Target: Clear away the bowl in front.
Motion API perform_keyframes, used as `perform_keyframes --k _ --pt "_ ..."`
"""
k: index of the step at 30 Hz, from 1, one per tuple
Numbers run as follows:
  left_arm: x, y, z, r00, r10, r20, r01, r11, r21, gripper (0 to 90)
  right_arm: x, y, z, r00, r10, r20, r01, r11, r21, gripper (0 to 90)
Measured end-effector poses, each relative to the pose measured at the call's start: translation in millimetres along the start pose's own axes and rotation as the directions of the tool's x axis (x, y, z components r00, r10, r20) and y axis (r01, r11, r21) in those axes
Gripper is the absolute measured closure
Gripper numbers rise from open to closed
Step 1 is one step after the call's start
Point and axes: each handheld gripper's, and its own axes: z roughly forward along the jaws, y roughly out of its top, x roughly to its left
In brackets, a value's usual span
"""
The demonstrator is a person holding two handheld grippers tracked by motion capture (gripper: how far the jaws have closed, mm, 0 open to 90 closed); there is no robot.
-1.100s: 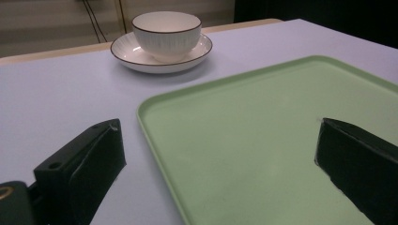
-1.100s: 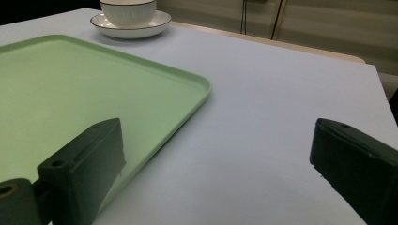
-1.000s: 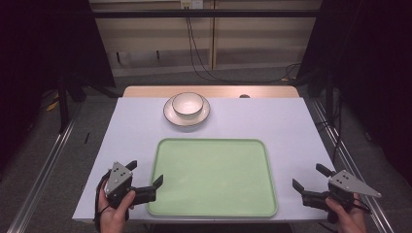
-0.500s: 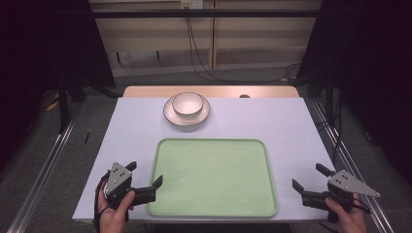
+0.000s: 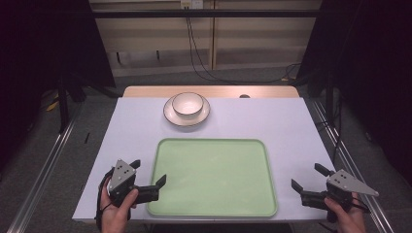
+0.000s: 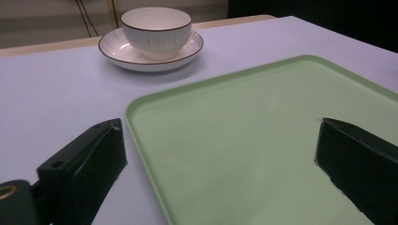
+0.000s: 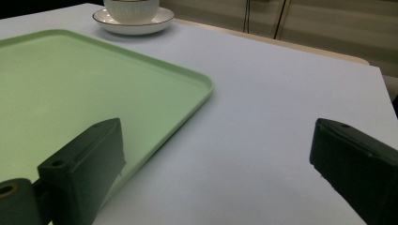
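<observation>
Held low at the near left corner of the table, the left gripper (image 5: 148, 176) has its jaws spread wide and grips nothing; one jaw sits over the pale tabletop, the other over the near left part of the green tray (image 5: 212, 177). At the near right corner the right gripper (image 5: 308, 178) is likewise released, jaws well apart, resting just beside the tray's right rim without touching it. A hand (image 5: 116, 213) grasps the left tool from below, and another hand (image 5: 346, 218) holds the right one.

The table (image 5: 272, 121) is covered in a plain pale lilac-white surface, with a strip of bare wood along its far edge. The tray lies flat in the near middle, its rounded corners inside the table's edges, leaving bare margins on both sides and a wide band behind it. In that band, toward the far edge and slightly left of centre, a white bowl (image 5: 187, 104) with a dark rim stands upright on a matching saucer (image 5: 170, 115), well apart from the tray.

Beyond the table the room is dark at both sides; black cables (image 5: 194, 53) hang down a light panelled wall. Metal rails (image 5: 43, 170) run along the grey floor on either side. No writing or label can be read anywhere.
</observation>
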Motion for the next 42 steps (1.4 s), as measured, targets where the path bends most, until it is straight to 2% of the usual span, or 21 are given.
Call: perform_keyframes --k 3,4,6,11,13,16,17,20,21,23,25,28,30,31,33,35,38,42 --pt "1.8 7.4 -0.6 0.9999 0.008 -0.011 -0.008 1.0000 0.003 2.2 -0.4 0.1 -0.1 1.0000 -0.001 -0.001 0.001 1.000 -0.002 3.0" --pt "3.6 8.7 -0.5 0.9999 0.017 0.001 -0.017 0.9999 0.001 2.0 -0.4 0.0 0.0 1.0000 -0.001 -0.002 0.001 1.000 -0.001 3.0" --pt "5.5 11.2 0.6 0.9999 0.009 -0.005 -0.009 0.9999 -0.006 2.0 -0.2 0.1 0.2 1.0000 0.000 -0.003 0.000 1.000 -0.002 3.7" --pt "11.1 14.7 5.8 0.9985 0.053 -0.016 -0.053 0.9984 0.021 2.0 -0.5 -0.2 0.5 1.0000 -0.001 -0.002 0.001 1.000 0.002 3.9" --pt "12.2 13.5 9.4 0.9994 0.034 0.005 -0.034 0.9991 0.026 1.9 -0.5 -0.1 0.8 1.0000 -0.003 -0.004 0.003 1.000 0.003 3.9" --pt "12.5 12.8 11.9 0.9985 0.054 -0.013 -0.054 0.9981 0.031 2.4 -0.3 -0.1 0.9 1.0000 -0.002 -0.004 0.002 1.000 0.005 3.8" --pt "14.1 12.9 15.7 0.9980 0.063 0.003 -0.063 0.9969 0.047 2.0 -0.5 -0.3 1.0 1.0000 -0.005 -0.003 0.005 1.000 0.005 3.8" --pt "14.6 12.7 19.1 0.9984 0.057 -0.004 -0.057 0.9970 0.053 2.2 -0.7 -0.5 0.6 1.0000 -0.005 -0.003 0.005 1.000 0.008 3.8" --pt "14.4 12.4 24.1 0.9982 0.060 0.008 -0.061 0.9959 0.067 1.7 -0.4 -0.4 0.4 1.0000 -0.003 -0.003 0.003 1.000 0.009 3.8" --pt "14.4 13.6 28.2 0.9989 0.043 0.019 -0.044 0.9970 0.063 2.2 -0.3 -0.5 0.4 1.0000 -0.005 -0.005 0.005 1.000 0.010 3.8" --pt "14.2 16.4 32.4 0.9978 0.064 0.019 -0.065 0.9958 0.064 1.7 -0.3 -0.4 0.1 1.0000 -0.005 -0.007 0.005 1.000 0.008 3.8" --pt "17.1 20.3 38.0 0.9975 0.067 0.025 -0.068 0.9953 0.068 1.7 -0.2 -0.5 0.1 0.9999 -0.005 -0.010 0.005 1.000 0.011 3.8" --pt "18.8 22.0 40.6 0.9977 0.063 0.023 -0.065 0.9955 0.069 2.1 -0.3 -0.4 -0.1 0.9999 -0.009 -0.010 0.009 1.000 0.009 3.8" --pt "23.2 23.8 46.2 0.9991 0.039 0.015 -0.040 0.9969 0.068 1.7 -0.2 -0.4 0.2 1.0000 -0.002 -0.009 0.003 1.000 0.013 3.9" --pt "26.1 25.0 52.2 0.9993 0.037 0.005 -0.037 0.9960 0.081 2.0 -0.2 -0.4 0.6 1.0000 -0.007 -0.007 0.007 1.000 0.010 3.9" --pt "30.7 26.5 57.3 0.9999 0.011 0.011 -0.011 0.9966 0.081 2.2 -0.6 -0.3 1.2 1.0000 -0.006 -0.008 0.006 1.000 0.010 3.9" --pt "35.1 28.7 62.7 0.9996 0.029 0.001 -0.029 0.9956 0.088 2.2 -0.6 -0.6 1.7 0.9999 -0.007 -0.009 0.007 1.000 0.012 3.9" --pt "41.0 31.4 67.9 0.9999 0.007 0.010 -0.008 0.9954 0.095 3.0 -0.6 -0.7 1.7 0.9999 -0.008 -0.015 0.008 1.000 0.016 3.9"
